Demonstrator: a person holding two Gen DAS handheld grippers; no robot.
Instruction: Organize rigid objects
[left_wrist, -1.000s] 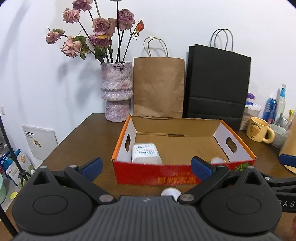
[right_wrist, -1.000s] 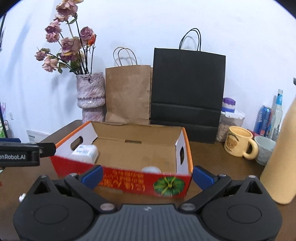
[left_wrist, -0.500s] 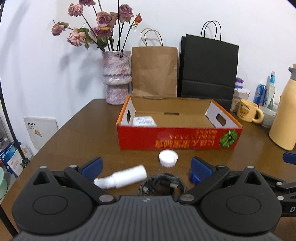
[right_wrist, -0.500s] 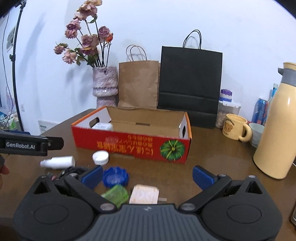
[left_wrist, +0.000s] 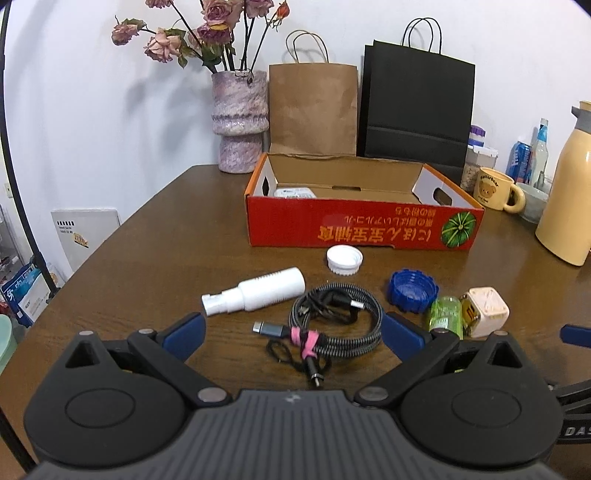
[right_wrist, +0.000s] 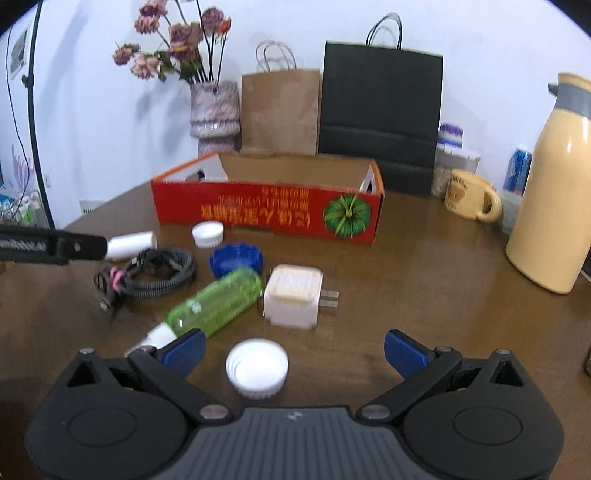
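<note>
At the back of your desk (left_wrist: 155, 236) you have a mottled purple vase (left_wrist: 239, 122) of dried roses (left_wrist: 207, 33), with a brown paper bag (left_wrist: 313, 110) and a black paper bag (left_wrist: 417, 114) standing side by side against the white wall. To your right sit a yellow bear mug (left_wrist: 495, 188) and a tall cream thermos (right_wrist: 550, 192), with a blue can (right_wrist: 519, 170) behind them. Off the desk's left edge a white panel (left_wrist: 86, 236) leans on the wall.
</note>
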